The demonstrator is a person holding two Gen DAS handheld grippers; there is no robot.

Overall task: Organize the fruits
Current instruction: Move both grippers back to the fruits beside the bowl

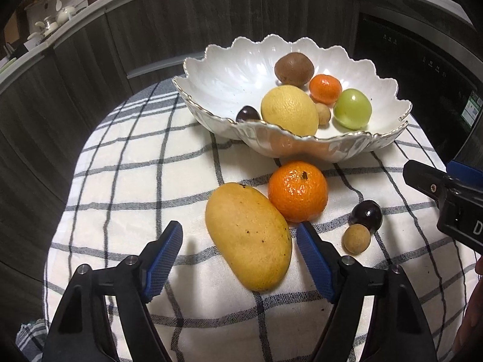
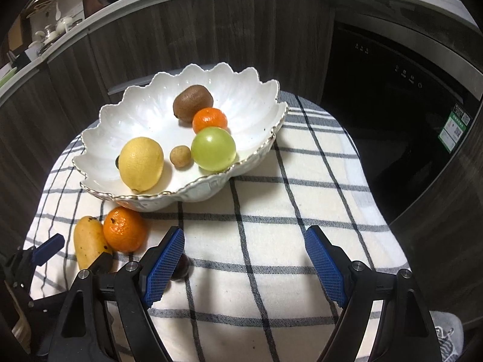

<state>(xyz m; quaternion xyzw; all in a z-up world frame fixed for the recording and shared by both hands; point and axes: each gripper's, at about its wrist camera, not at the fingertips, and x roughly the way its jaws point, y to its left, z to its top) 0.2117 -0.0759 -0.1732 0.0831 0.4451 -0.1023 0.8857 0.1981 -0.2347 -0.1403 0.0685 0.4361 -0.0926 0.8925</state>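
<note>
A white scalloped bowl point(image 1: 211, 90) point(image 2: 145, 114) stands on a checked cloth and holds a kiwi point(image 1: 293, 69), a small mandarin point(image 1: 325, 88), a lemon point(image 1: 289, 109), a green fruit point(image 1: 352, 108), a longan point(image 1: 323, 114) and a dark plum point(image 1: 247, 114). In front of it lie a yellow mango point(image 1: 249, 235) point(image 2: 89, 241), a large orange point(image 1: 298, 191) point(image 2: 123, 233), a dark plum point(image 1: 366, 212) point(image 2: 181, 267) and a longan point(image 1: 356, 238). My left gripper point(image 1: 240, 238) is open, its fingers either side of the mango. My right gripper point(image 2: 244, 244) is open and empty over bare cloth.
The checked cloth point(image 1: 135, 181) covers a small table that ends close behind the bowl. Dark wood cabinets point(image 2: 181, 36) and a black appliance point(image 2: 392, 105) stand behind. The right gripper's body point(image 1: 446, 199) shows at the right of the left wrist view.
</note>
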